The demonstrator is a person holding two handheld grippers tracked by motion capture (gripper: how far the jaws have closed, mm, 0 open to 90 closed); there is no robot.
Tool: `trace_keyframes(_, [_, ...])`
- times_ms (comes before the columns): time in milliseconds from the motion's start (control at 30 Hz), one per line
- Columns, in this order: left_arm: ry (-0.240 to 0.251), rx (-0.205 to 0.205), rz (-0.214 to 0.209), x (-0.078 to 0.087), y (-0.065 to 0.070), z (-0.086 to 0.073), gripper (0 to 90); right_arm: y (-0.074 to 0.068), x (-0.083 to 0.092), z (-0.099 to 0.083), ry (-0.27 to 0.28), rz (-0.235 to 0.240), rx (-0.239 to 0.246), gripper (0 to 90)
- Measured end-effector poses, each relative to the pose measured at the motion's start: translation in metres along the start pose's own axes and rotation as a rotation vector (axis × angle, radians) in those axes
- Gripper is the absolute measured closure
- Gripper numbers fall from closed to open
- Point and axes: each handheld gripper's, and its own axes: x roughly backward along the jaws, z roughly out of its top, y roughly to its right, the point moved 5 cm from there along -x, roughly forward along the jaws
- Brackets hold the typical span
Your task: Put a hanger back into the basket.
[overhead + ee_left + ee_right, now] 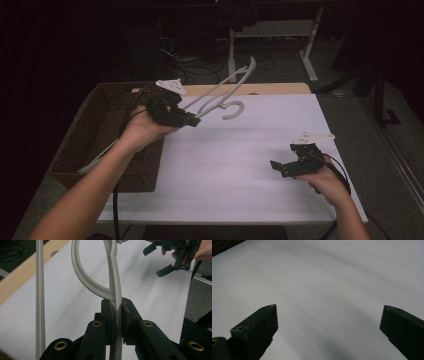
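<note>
A pale grey plastic clothes hanger (220, 95) is held up in the air over the back left of the white table, its hook curling to the right. My left gripper (192, 121) is shut on one of its arms; in the left gripper view the hanger (113, 277) runs up between the pressed pads (126, 315). My right gripper (278, 168) is open low over the table's right side with nothing between its jaws. In the right gripper view its two fingertips (262, 322) stand wide apart over bare white table (324, 290). The right gripper (170, 257) shows far off in the left gripper view.
A dark woven basket (100, 135) sits at the table's left edge, with another pale hanger part (97, 160) lying in it. A wooden strip (280, 89) runs along the table's back edge. White desk legs (310, 45) and cables stand on the floor beyond.
</note>
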Motion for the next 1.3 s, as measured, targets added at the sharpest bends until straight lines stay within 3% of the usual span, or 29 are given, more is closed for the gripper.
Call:
trace_keyframes(267, [0.010,0.029,0.074,0.045,-0.032,-0.031,81.8,-0.001,-0.003,-0.001,-0.009,0.001,0.008,1.5])
trace_keyframes(533, [0.007,0.095,0.135,0.077,-0.064,-0.083,81.8,0.000,-0.003,-0.002,-0.011,0.000,0.007,1.5])
trace_keyframes(667, [0.000,0.129,0.146,0.088,-0.074,-0.114,81.7,0.001,-0.003,-0.002,-0.013,-0.007,0.004,1.5])
trace_keyframes(1000, [-0.026,0.211,0.157,0.102,-0.090,-0.178,81.7,0.000,-0.005,-0.002,-0.020,-0.011,0.004,1.5])
trace_keyframes(1133, [-0.049,0.231,0.158,0.104,-0.093,-0.195,81.7,0.001,-0.006,-0.002,-0.025,-0.015,0.003,1.5])
trace_keyframes(1300, [-0.032,0.270,0.136,0.101,-0.095,-0.205,81.6,0.001,-0.007,-0.003,-0.030,-0.020,-0.003,1.5])
